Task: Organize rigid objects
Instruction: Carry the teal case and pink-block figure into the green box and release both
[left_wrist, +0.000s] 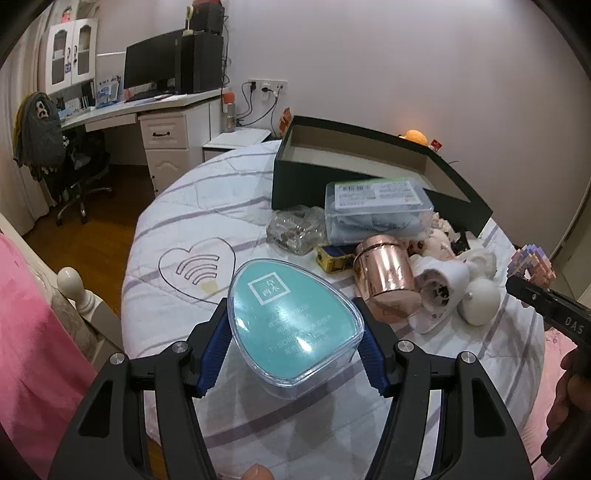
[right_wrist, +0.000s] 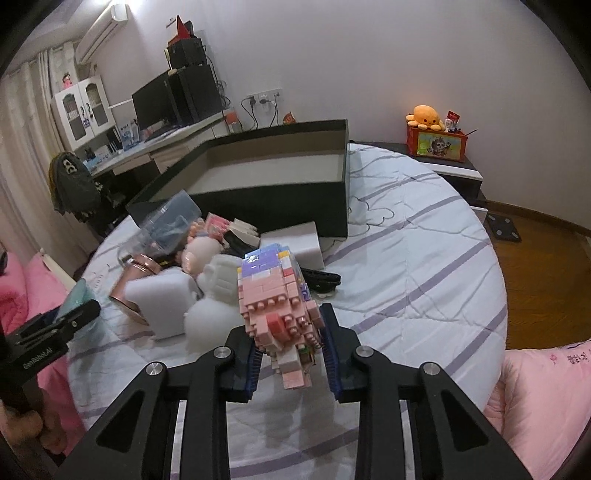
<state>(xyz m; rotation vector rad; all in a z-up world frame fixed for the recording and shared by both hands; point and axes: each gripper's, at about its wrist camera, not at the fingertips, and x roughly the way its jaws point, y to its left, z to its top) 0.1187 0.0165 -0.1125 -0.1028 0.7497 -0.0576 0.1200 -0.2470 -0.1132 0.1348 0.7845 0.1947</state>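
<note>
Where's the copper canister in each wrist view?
Left wrist: copper canister sits right of centre, tilted, just beyond the teal case that the left tongs clamp.
Right wrist: copper canister is at left of centre, mostly hidden behind a white block; only its rim and side show.
Shared landmark: the open dark box on the bed behind the pile.

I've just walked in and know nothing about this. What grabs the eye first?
A teal egg-shaped case is clamped in the left hand-held gripper above the quilt. The right hand-held gripper grips a pink brick-built figure. Behind the clutter sits an open dark box.
</note>
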